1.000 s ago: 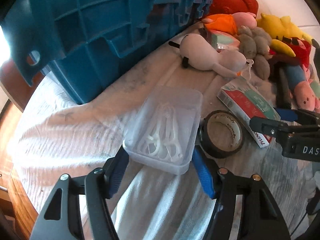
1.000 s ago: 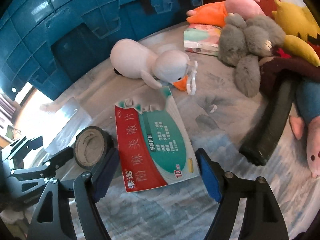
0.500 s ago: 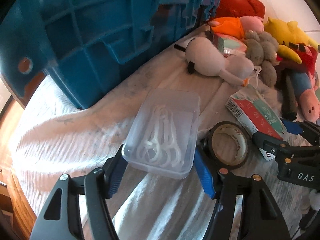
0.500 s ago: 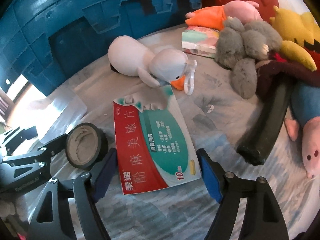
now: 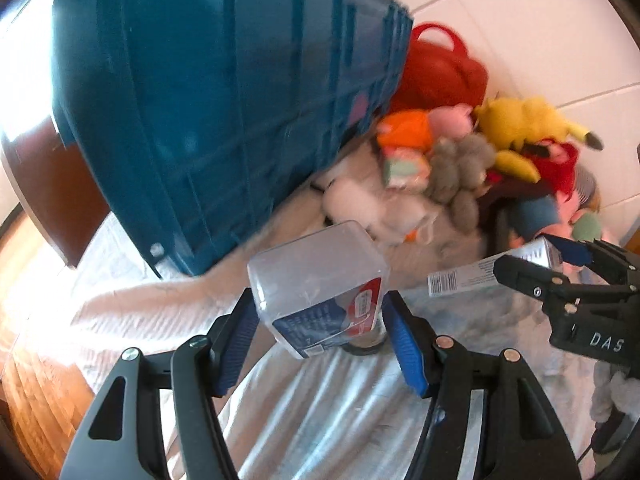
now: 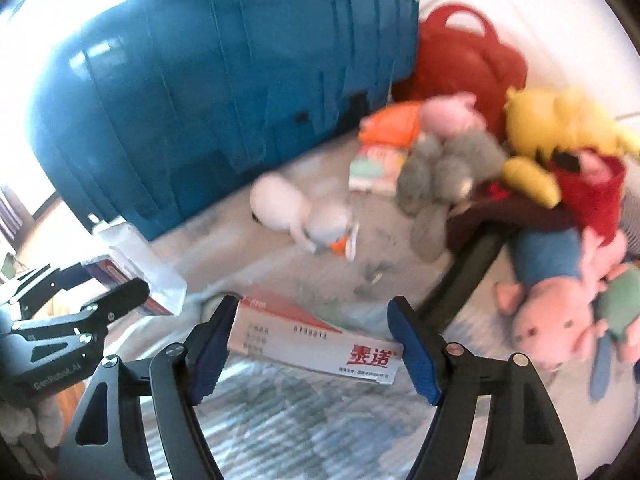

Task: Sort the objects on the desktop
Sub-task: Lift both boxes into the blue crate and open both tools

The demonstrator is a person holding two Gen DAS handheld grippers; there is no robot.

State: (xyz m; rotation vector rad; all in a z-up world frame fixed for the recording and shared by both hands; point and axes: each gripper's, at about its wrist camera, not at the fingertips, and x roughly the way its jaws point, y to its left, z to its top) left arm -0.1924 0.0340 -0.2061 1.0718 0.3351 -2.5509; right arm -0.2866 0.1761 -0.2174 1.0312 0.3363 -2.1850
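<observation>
A clear plastic box (image 5: pixel 316 272) of floss picks hangs tilted above the cloth, its labelled underside showing, with my left gripper (image 5: pixel 320 308) shut on its sides. My right gripper (image 6: pixel 314 316) holds a red and white medicine box (image 6: pixel 312 340) lifted off the cloth, its jaws closing tighter on the ends. The right gripper (image 5: pixel 560 264) with the medicine box (image 5: pixel 480 276) shows at the right of the left wrist view. The left gripper (image 6: pixel 100 280) with the clear box (image 6: pixel 136 256) shows at the left of the right wrist view.
A big blue crate (image 5: pixel 224 120) stands behind on the left. A dark tape roll (image 5: pixel 364 346) lies on the cloth under the clear box. A white duck plush (image 6: pixel 296 208), a heap of plush toys (image 6: pixel 540 168), a red bag (image 5: pixel 440 72) and a black bar (image 6: pixel 460 280) fill the right.
Both grippers have risen, and each has lifted its box off the cloth. The clear box has tipped so its label shows. The tape roll stayed on the cloth.
</observation>
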